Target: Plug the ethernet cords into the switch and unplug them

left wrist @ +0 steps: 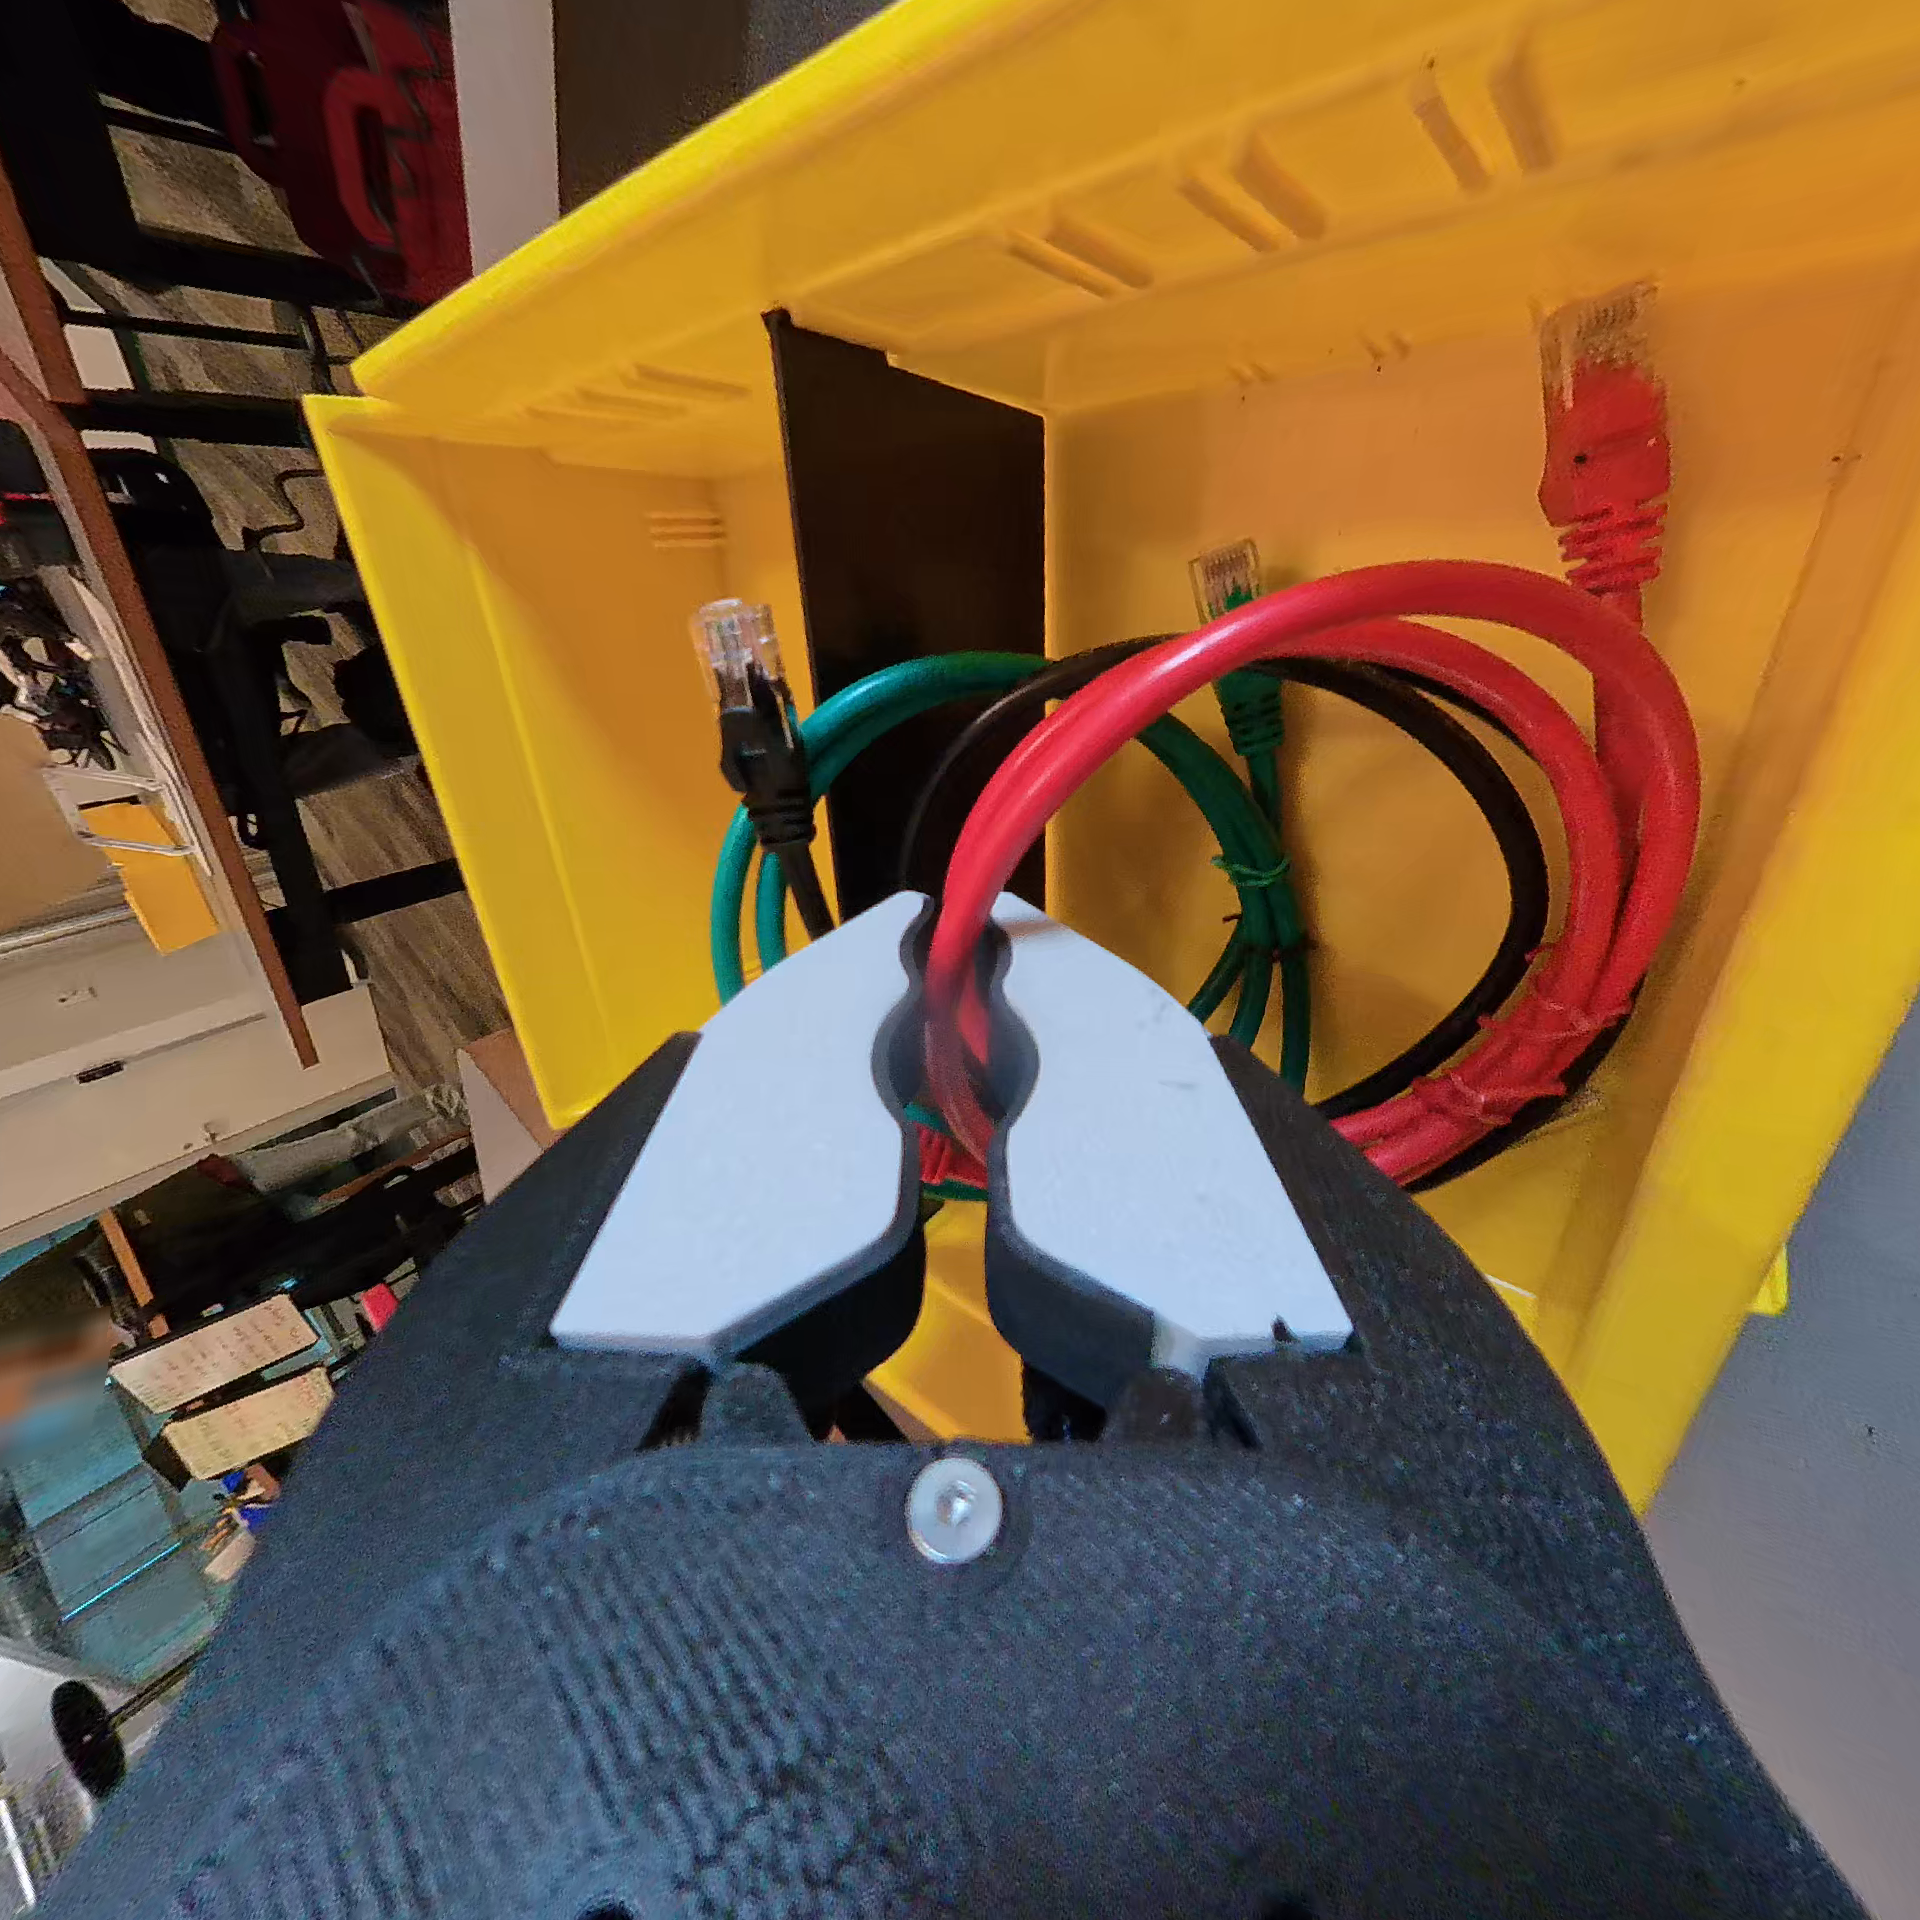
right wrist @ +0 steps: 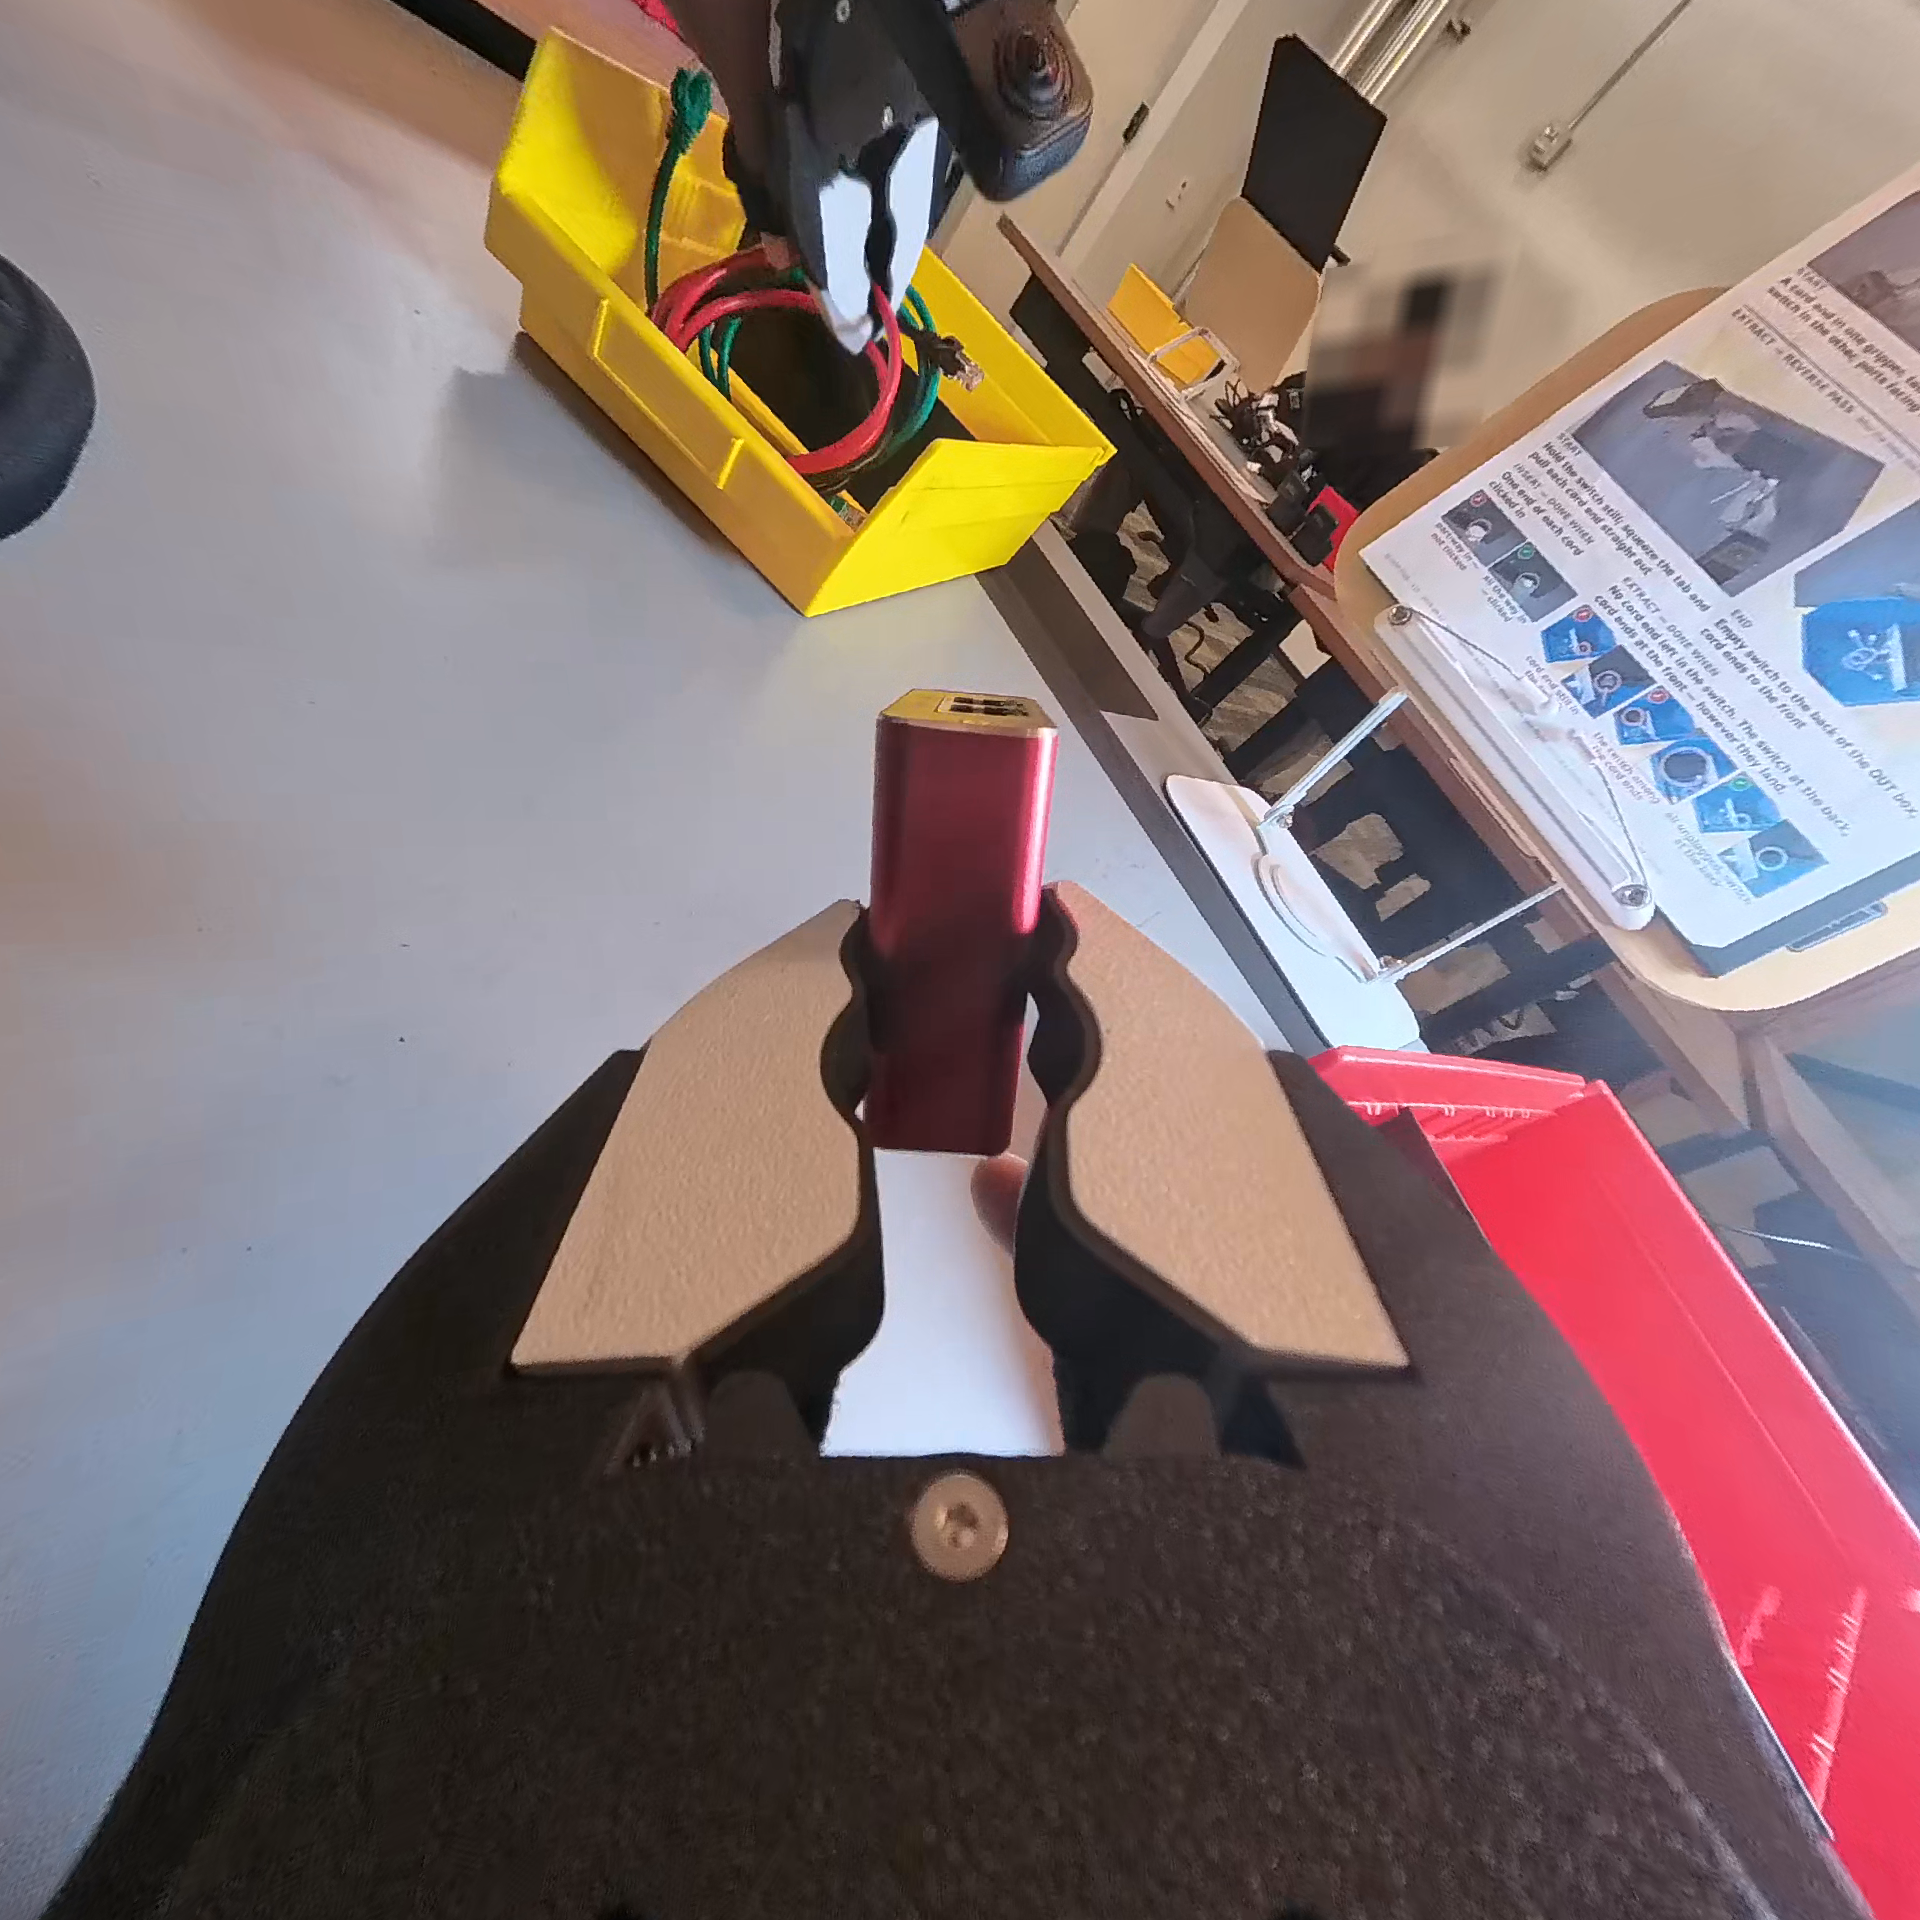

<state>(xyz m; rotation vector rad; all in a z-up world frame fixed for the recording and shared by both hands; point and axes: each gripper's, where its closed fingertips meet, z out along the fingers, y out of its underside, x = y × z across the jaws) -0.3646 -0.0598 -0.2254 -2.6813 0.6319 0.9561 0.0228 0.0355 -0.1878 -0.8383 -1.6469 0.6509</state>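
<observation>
Reaching into the yellow bin (left wrist: 1195, 187), the left gripper (left wrist: 961, 997) clamps its jaws on the red ethernet cord (left wrist: 1351, 603) while the right gripper (right wrist: 956, 1023) grips the switch (right wrist: 961, 883); lifting out a plug end likely comes next.

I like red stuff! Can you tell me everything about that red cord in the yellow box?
The red cord is a glossy cable, coiled in loops and tied with thin wire near the bottom. One end has a red boot and a clear plug, lying against the yellow bin wall. It tangles with the green cord and black cord. The left tongs are shut on one loop.
</observation>
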